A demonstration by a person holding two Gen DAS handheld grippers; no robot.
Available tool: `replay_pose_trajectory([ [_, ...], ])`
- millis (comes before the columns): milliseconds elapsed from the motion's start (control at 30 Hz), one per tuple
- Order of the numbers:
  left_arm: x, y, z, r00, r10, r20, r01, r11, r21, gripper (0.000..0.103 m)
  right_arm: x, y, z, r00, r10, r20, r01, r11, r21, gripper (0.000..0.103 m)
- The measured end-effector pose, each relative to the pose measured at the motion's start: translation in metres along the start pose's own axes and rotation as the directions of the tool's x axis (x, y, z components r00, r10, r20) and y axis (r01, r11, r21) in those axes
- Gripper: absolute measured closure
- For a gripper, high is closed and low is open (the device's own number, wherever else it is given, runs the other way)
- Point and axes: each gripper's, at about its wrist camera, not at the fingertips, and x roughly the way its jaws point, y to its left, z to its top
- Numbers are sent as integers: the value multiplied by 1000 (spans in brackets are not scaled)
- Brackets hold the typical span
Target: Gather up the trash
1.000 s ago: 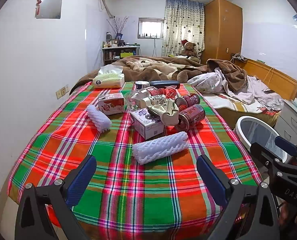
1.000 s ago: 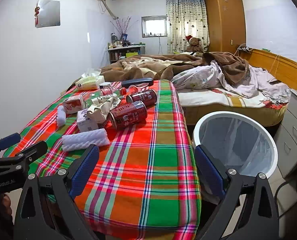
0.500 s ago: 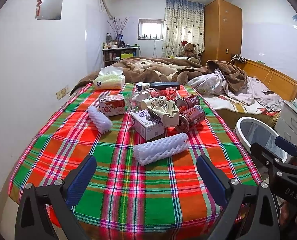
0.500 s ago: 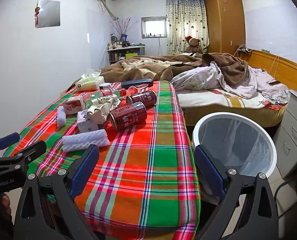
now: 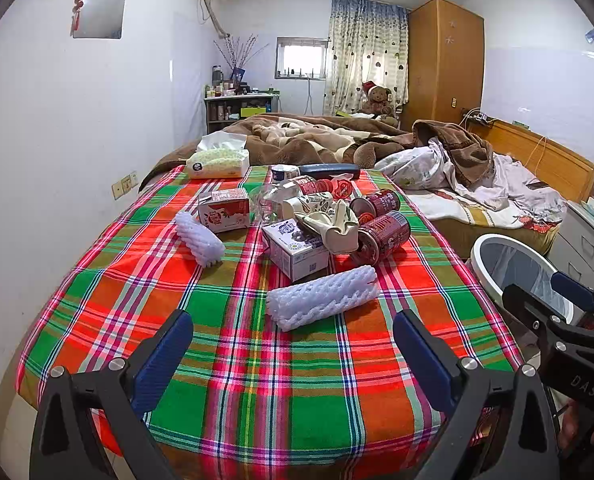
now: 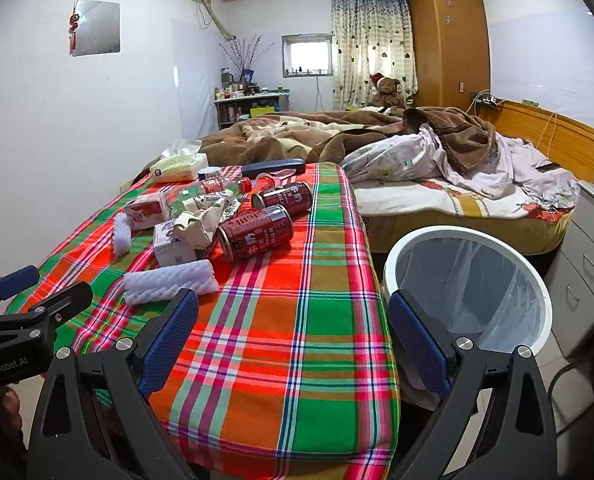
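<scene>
Trash lies on a plaid-covered table: a white foam net sleeve nearest, a second foam sleeve at left, a small carton, a red-and-white carton, crumpled paper, two dark red cans and a clear bottle. A white bin with a clear liner stands right of the table. My left gripper hovers open over the near table edge, short of the foam sleeve. My right gripper is open over the table's right corner, beside the bin.
A tissue pack and a dark case lie at the table's far end. An unmade bed with blankets fills the back right, a drawer unit stands right of the bin, and a white wall runs along the left.
Both views have shifted only slightly; the left gripper has eased a little nearer the foam sleeve. Nothing was picked up or released.
</scene>
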Motion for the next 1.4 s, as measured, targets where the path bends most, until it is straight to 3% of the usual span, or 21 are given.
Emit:
replay_pose_trajectory([
  [1100, 3, 2, 2, 1000, -8, -2, 8, 1000, 8, 1, 0, -1, 7, 1000, -9, 11, 9, 1000, -5, 5],
  [1300, 14, 2, 4, 1000, -17, -17, 17, 1000, 20, 1, 4, 0, 10, 1000, -16, 3, 16, 1000, -5, 5],
  [1400, 27, 4, 4, 997, -61, -40, 62, 997, 37, 1, 13, 1, 12, 1000, -17, -6, 17, 1000, 1, 5],
])
